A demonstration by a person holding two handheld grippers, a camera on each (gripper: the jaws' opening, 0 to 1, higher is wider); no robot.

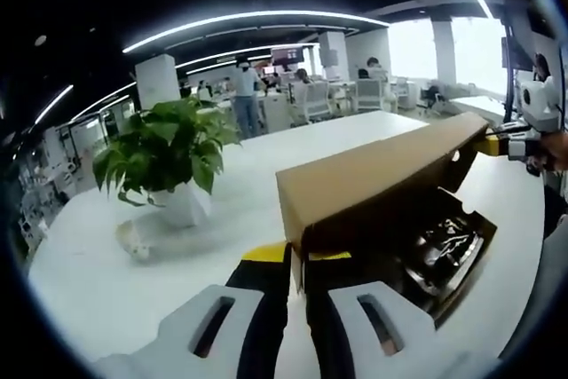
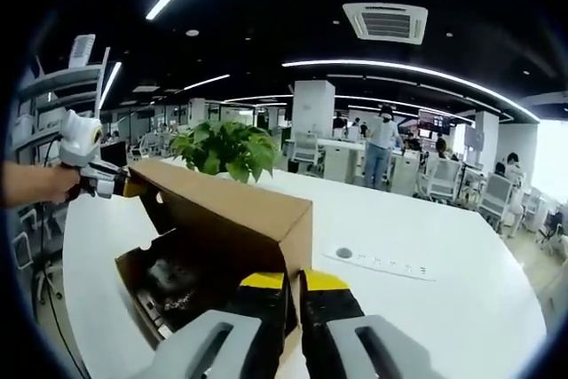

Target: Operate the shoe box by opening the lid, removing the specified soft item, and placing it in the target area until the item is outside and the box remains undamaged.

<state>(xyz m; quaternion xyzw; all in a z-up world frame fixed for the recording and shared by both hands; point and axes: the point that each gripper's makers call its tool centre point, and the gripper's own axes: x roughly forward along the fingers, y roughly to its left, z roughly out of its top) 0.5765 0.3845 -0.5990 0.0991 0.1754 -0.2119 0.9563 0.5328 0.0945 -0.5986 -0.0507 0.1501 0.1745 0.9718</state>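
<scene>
A brown cardboard shoe box sits on the white table [image 1: 106,290] with its lid [image 1: 373,175] lifted and tilted. In the left gripper view my left gripper [image 1: 297,259] is shut on the lid's near end. My right gripper [image 1: 519,144] holds the far end. In the right gripper view my right gripper [image 2: 295,283] pinches the lid [image 2: 231,210] at its near end, and the left gripper [image 2: 102,182] grips the far one. Under the lid the box base [image 2: 133,286] is open, with a dark item [image 2: 177,281] lying inside, also seen as the dark item [image 1: 448,246].
A green plant [image 1: 169,148] in a white pot [image 1: 182,206] stands on the table beyond the box, with a small white object [image 1: 133,241] beside it. A flat white strip [image 2: 382,262] lies on the table right of the box. Desks, chairs and people fill the office behind.
</scene>
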